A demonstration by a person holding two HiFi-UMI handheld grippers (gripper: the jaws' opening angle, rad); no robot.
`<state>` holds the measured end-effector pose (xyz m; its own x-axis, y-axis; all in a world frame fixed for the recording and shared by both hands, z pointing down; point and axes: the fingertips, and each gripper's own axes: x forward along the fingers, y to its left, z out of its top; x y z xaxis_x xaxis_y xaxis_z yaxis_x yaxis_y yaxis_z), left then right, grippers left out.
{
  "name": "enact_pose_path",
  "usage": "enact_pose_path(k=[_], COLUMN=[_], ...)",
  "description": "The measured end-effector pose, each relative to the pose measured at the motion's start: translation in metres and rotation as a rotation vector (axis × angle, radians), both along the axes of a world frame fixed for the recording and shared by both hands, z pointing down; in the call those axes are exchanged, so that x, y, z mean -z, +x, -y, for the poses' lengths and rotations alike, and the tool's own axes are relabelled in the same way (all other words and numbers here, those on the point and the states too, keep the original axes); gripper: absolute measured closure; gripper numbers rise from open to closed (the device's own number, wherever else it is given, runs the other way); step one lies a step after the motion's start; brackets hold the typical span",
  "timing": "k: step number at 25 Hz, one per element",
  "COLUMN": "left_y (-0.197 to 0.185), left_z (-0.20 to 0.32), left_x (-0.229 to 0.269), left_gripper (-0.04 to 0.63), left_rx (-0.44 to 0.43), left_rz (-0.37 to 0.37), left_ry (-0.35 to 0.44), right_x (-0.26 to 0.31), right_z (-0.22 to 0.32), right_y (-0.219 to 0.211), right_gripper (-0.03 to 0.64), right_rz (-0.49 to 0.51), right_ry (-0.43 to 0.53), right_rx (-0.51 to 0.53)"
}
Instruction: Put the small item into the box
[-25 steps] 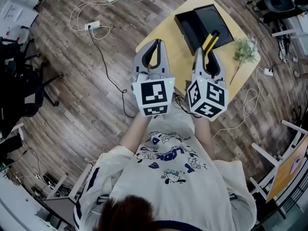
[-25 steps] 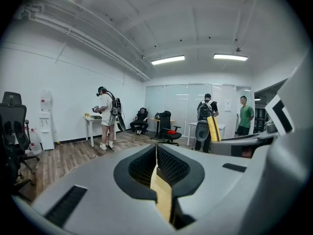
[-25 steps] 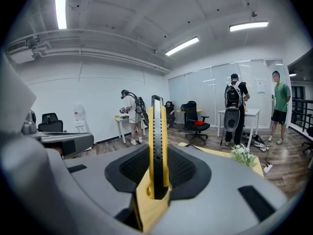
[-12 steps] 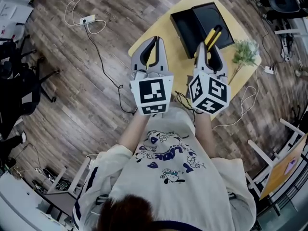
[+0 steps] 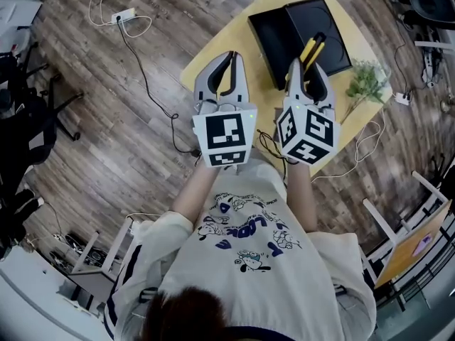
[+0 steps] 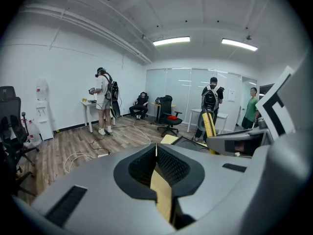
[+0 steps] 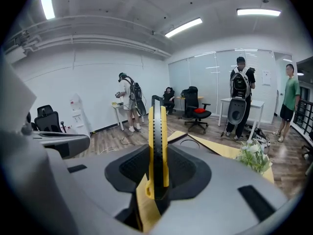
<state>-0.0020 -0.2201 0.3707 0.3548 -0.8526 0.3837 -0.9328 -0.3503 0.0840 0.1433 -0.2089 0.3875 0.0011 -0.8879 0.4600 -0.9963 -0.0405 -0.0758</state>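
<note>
Pinching a yellow-and-black knife [image 5: 313, 48] between the fingers of the right gripper [image 5: 307, 64], clamping it by its near end. Carrying the knife with its long axis in line with the gripper, running straight out along the fingers and well past their tips. Pointing its far end away from the person: in the head view up and a little to the right, across the near edge of a black box [image 5: 274, 38]. Showing it edge-on in the right gripper view, black strip down the middle with yellow on either side, rising up the centre of the picture, far tip against the room beyond and clear of the box. Reaching over a yellow table [image 5: 263, 84], with the box lying open on it, two dark halves side by side, and the knife's far end above the right half. Holding the left gripper [image 5: 229, 55] just beside the right one, pointing much the same way, above the table's near left part. Pressing the left fingers together at their tips with nothing between them, leaving only a slit farther back with yellow tabletop showing through. Leaving a small green plant [image 5: 366, 82] at the table's right edge well apart from the knife.
</note>
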Motion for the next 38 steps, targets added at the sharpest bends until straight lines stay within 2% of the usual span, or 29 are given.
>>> enact_pose_path(k=[4,17,38], left_y=[0.006,0.018,0.03], left_z=[0.009,0.034,0.036], left_x=[-0.017,-0.059,-0.117], left_gripper=[0.575,0.575,0.575], left_rx=[0.002,0.009,0.013], left_rz=[-0.004,0.022,0.033], left_ry=[-0.047,-0.119,-0.24], right_x=[-0.019,-0.067,-0.145], right_z=[0.01,0.034,0.04], right_y=[0.005,0.013,0.012], right_gripper=[0.489,0.489,0.489], right_rz=[0.009,-0.011,-0.079], right_ry=[-0.045,-0.147,-0.422], right_rx=[0.003,0.051,0.181])
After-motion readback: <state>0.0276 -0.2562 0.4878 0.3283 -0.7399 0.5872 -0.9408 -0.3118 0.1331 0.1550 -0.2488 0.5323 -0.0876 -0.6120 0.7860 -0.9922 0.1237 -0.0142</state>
